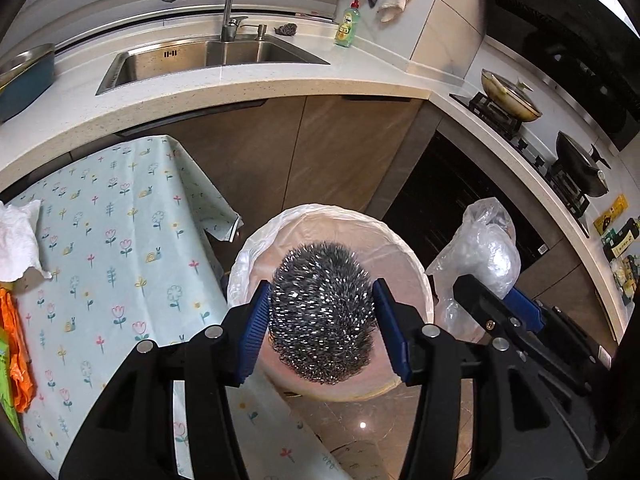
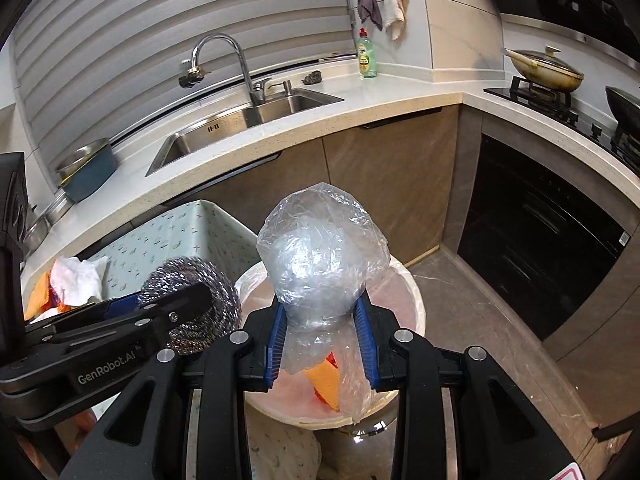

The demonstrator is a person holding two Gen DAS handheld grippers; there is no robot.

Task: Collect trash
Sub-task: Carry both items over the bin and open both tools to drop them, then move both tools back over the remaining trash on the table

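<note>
My left gripper (image 1: 322,312) is shut on a steel wool scourer (image 1: 322,316) and holds it over the round bin (image 1: 256,248) lined with a clear bag. My right gripper (image 2: 322,328) is shut on a crumpled clear plastic bag (image 2: 324,252), also above the bin (image 2: 416,300). Orange scraps (image 2: 324,376) lie inside the bin. The right gripper and its bag (image 1: 488,248) show at the right of the left wrist view. The left gripper and scourer (image 2: 192,296) show at the left of the right wrist view.
A table with a floral cloth (image 1: 120,260) stands left of the bin, with white tissue (image 1: 18,240) and an orange bag (image 1: 18,344) on it. Behind are the counter with a sink (image 1: 208,58), a dish soap bottle (image 1: 348,24), a stove with pans (image 1: 510,94) and an oven (image 2: 536,232).
</note>
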